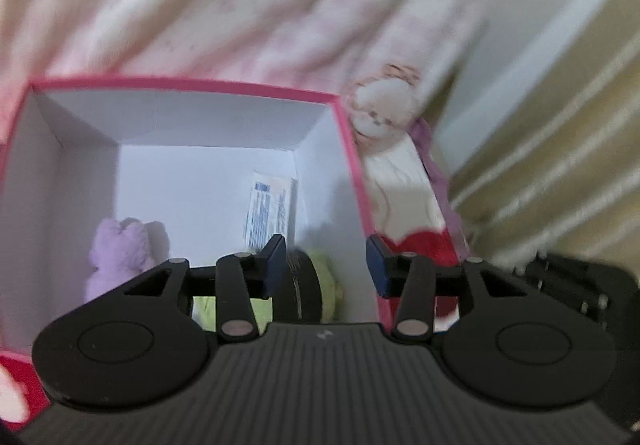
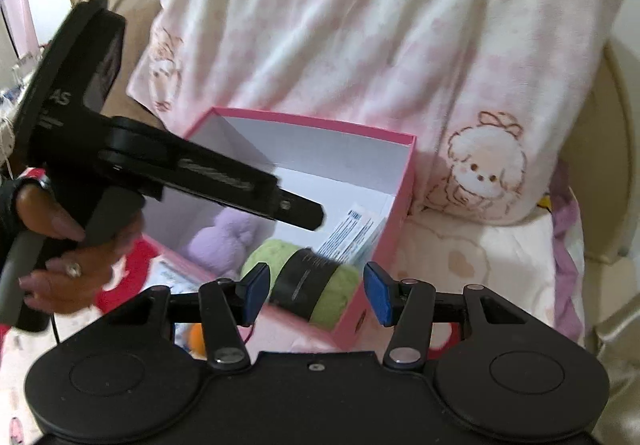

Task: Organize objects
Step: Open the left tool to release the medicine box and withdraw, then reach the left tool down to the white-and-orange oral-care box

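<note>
The pink box [image 2: 394,181] sits open on the bed, white inside, and holds a green yarn ball [image 2: 340,285] with a black paper band, a lilac plush rabbit [image 2: 224,241] and a white carton with blue print [image 2: 352,233] leaning against the far-right inner wall. The print on the carton and the pale lettering on the yarn band are too small and blurred for me to read.

My right gripper [image 2: 316,291] hangs above the near edge of the box with its blue pads parted to a middling gap; nothing is between them and they touch nothing, though the yarn ball shows through the gap below.

My left gripper [image 1: 326,265] hovers over the box's right wall, its jaws apart and empty, clear of the yarn and the carton beneath. In the right wrist view my left hand [image 2: 64,245], with a ring on one finger, grips that tool's handle; white letters on its body read "AS", the rest cut off.

Just right of the box lies a red plush piece [image 1: 424,249] on the sheet. Behind the box rests a pillow with pink checks and a puppy print [image 2: 484,169].
</note>
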Motion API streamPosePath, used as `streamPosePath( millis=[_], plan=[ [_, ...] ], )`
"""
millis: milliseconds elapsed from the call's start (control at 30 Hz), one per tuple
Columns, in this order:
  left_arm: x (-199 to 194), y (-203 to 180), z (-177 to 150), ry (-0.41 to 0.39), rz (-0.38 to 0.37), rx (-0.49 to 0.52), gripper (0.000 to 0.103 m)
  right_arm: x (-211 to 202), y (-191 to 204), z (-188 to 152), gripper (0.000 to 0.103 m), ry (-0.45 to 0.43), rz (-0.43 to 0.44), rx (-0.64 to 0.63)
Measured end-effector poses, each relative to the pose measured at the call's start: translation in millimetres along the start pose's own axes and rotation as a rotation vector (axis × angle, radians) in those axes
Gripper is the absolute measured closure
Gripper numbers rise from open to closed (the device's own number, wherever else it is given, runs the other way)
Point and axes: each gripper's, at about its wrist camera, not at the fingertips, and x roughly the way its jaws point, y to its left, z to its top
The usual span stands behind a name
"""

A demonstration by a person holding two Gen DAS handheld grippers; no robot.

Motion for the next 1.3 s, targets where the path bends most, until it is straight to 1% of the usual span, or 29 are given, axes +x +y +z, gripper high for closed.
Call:
streamPosePath(
  millis=[100, 200, 300, 500, 567, 633, 700, 767, 800, 833, 867, 900, 1033, 1167, 1233, 1300],
  plan=[
    [-30, -23, -8, 0.018, 0.026, 0.087, 0.055, -25, 5, -8, 0.047, -0.024, 0.011, 0.0],
    [-56, -40, -19, 0.04, 0.038, 0.123, 0.054, -50, 13, -16, 0.047, -0.058, 0.021, -0.005],
    [-79, -56, -31, 0.061, 0.048, 0.155, 0.051, -70, 27, -27, 0.046, -0.084, 0.035, -0.043],
    [-102, -76, -63, 0.101, 0.067, 0.184, 0.049, -90, 52, -53, 0.045, -0.098, 0.06, -0.105],
    [-106, -77, -74, 0.109, 0.074, 0.175, 0.049, -93, 59, -61, 0.045, -0.09, 0.06, -0.114],
    [-112, -75, -84, 0.115, 0.065, 0.16, 0.049, -95, 64, -69, 0.043, -0.079, 0.047, -0.129],
    [-116, -72, -94, 0.104, 0.061, 0.148, 0.046, -98, 69, -77, 0.039, -0.071, 0.049, -0.145],
    [-117, -68, -105, 0.098, 0.06, 0.155, 0.045, -98, 73, -85, 0.031, -0.063, 0.051, -0.162],
    [-115, -67, -111, 0.087, 0.069, 0.171, 0.041, -96, 75, -88, 0.029, -0.058, 0.046, -0.178],
    [-113, -67, -118, 0.07, 0.095, 0.195, 0.036, -93, 77, -93, 0.027, -0.055, 0.03, -0.196],
    [-109, -66, -124, 0.053, 0.119, 0.211, 0.034, -89, 79, -97, 0.026, -0.056, 0.015, -0.21],
    [-104, -65, -129, 0.049, 0.125, 0.22, 0.034, -84, 79, -101, 0.026, -0.053, 0.009, -0.219],
    [-82, -56, -147, 0.073, 0.095, 0.203, 0.03, -62, 76, -114, 0.025, -0.038, 0.011, -0.239],
    [-58, -52, -159, 0.037, 0.084, 0.208, 0.026, -37, 74, -125, 0.023, -0.041, -0.002, -0.298],
    [-46, -48, -161, 0.03, 0.082, 0.178, 0.025, -22, 72, -129, 0.023, -0.036, -0.015, -0.33],
    [-31, -37, -163, 0.062, 0.062, 0.092, 0.022, -5, 68, -132, 0.023, -0.035, -0.039, -0.348]
  ],
)
